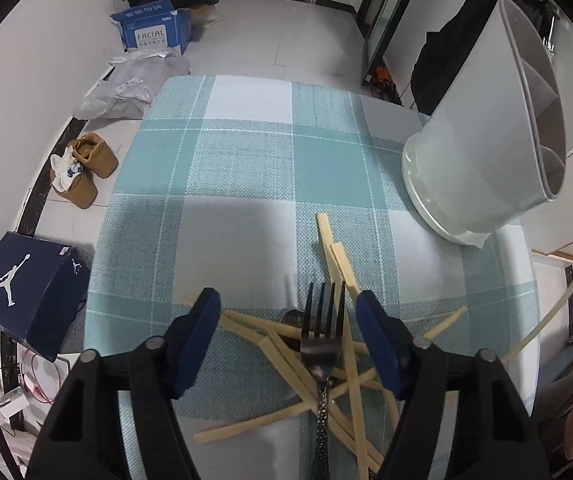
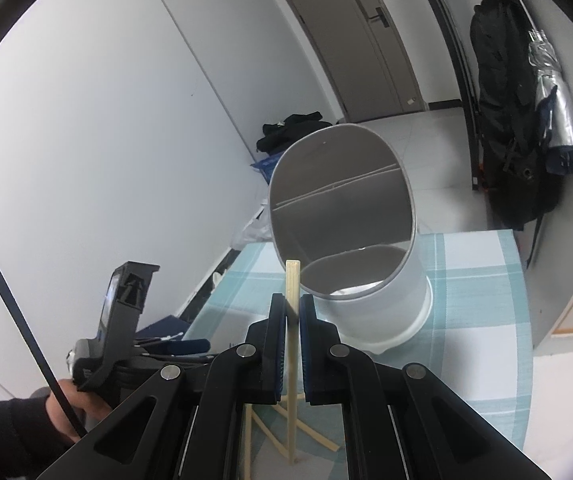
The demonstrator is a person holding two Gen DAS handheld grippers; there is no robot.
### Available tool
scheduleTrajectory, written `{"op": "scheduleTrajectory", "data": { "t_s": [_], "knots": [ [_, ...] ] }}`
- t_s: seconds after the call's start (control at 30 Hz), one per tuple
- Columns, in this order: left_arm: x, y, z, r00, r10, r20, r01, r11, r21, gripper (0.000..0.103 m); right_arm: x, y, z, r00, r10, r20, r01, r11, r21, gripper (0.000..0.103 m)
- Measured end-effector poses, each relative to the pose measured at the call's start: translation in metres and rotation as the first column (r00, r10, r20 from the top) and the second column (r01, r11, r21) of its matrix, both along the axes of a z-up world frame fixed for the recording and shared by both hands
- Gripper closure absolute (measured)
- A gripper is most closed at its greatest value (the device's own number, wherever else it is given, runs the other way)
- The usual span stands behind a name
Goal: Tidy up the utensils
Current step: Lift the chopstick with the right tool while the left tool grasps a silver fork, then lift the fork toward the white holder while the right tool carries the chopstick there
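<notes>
A dark metal fork point(image 1: 320, 344) lies on a heap of pale wooden chopsticks point(image 1: 326, 240) at the near side of the table. My left gripper point(image 1: 288, 300) points down over the heap, open. The fork's tines sit between its blue pads, and neither pad touches them. A white divided utensil holder point(image 1: 482, 152) stands at the right of the table. In the right wrist view its mouth point(image 2: 342, 208) faces me. My right gripper point(image 2: 293, 312) is shut on one chopstick point(image 2: 292, 280), held upright just in front of the holder's rim.
The table carries a teal checked cloth point(image 1: 246, 160). On the floor to the left are a dark shoe box point(image 1: 26, 292), tan shoes point(image 1: 82, 168), a blue carton point(image 1: 150, 28) and plastic bags. A black backpack point(image 2: 506, 140) hangs at the right wall.
</notes>
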State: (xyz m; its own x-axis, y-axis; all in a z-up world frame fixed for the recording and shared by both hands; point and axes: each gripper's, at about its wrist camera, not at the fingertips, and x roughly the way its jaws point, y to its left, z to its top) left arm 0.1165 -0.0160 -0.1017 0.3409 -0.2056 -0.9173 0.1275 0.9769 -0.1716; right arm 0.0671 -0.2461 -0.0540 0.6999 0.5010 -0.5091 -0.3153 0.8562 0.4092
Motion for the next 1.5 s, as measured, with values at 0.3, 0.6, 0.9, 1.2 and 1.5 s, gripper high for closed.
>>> {"op": "scheduleTrajectory", "data": {
  "t_s": [0.3,0.6,0.9,1.2,1.5],
  "knots": [
    [0.007,-0.002,-0.004,0.999,0.003,-0.045,-0.005,0.999,-0.045,0.072,-0.006,-0.004,0.002,1.000,-0.004,0.011,0.004,1.000,0.003,0.097],
    [0.010,-0.006,-0.004,0.999,0.015,-0.049,-0.020,0.996,-0.082,0.086,-0.006,-0.005,0.002,1.000,-0.004,0.007,0.004,1.000,0.005,0.097],
    [0.008,0.000,0.010,0.999,0.044,0.021,-0.042,0.994,-0.103,0.086,-0.006,-0.004,0.004,1.000,-0.005,0.020,0.005,1.000,-0.001,0.097],
    [-0.005,0.004,0.043,0.985,0.083,0.150,-0.058,0.985,-0.160,0.086,-0.014,0.001,0.009,0.998,-0.011,0.056,0.012,0.999,-0.032,0.097],
    [-0.035,-0.003,0.079,0.957,0.063,0.282,-0.019,0.988,-0.156,0.086,-0.026,0.008,0.009,0.997,-0.042,0.068,0.047,0.995,-0.083,0.097]
  ]
}}
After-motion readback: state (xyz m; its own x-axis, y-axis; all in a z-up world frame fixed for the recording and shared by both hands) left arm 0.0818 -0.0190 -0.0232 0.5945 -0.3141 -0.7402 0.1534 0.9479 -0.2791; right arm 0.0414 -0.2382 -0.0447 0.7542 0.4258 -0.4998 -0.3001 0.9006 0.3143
